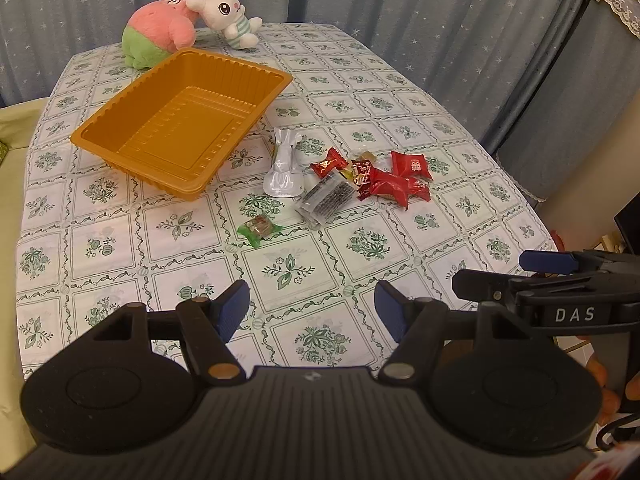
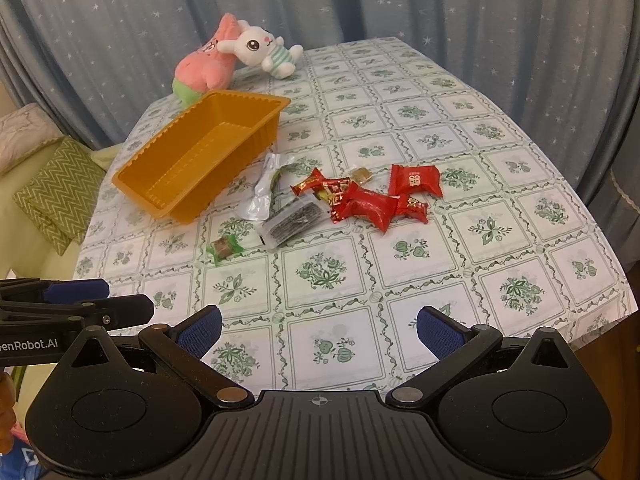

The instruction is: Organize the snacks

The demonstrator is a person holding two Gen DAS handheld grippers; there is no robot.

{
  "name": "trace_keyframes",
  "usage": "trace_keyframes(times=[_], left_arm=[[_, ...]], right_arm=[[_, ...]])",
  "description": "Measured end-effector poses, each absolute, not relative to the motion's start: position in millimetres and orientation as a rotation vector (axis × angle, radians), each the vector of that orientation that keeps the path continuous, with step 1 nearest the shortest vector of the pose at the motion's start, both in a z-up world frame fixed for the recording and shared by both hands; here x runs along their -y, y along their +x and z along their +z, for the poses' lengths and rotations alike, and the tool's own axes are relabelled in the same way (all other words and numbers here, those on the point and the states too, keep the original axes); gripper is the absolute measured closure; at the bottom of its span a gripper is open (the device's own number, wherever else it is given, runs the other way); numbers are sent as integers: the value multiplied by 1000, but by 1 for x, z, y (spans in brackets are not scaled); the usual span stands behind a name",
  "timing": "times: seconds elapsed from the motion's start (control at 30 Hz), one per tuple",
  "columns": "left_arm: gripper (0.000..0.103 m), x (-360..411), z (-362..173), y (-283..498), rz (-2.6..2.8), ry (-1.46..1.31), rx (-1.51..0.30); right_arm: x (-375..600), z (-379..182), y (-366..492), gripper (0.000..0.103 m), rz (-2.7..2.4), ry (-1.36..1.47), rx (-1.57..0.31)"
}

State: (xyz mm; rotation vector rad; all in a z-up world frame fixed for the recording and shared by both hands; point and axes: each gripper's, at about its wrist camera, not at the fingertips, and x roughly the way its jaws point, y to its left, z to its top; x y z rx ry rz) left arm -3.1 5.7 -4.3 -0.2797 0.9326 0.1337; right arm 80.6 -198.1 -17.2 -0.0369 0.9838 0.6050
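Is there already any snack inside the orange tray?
No, the orange tray holds nothing; the snacks, like the green-wrapped candy, lie on the tablecloth beside it.

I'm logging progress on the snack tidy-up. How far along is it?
Nothing looks done yet: the orange tray holds no snacks. Nothing is in hand either: the left gripper and right gripper are both open near the table edge. All of it is left: the red candy packets, silver pouch, dark clear-wrapped bar and green-wrapped sweet lie loose on the tablecloth.
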Motion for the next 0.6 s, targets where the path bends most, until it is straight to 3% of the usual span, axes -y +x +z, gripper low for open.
trace_keyframes(times=[0.6], left_arm=[[35,-7,-2,-4,137,-279,-936]], right_arm=[[199,-17,83,0,604,-34,-987]])
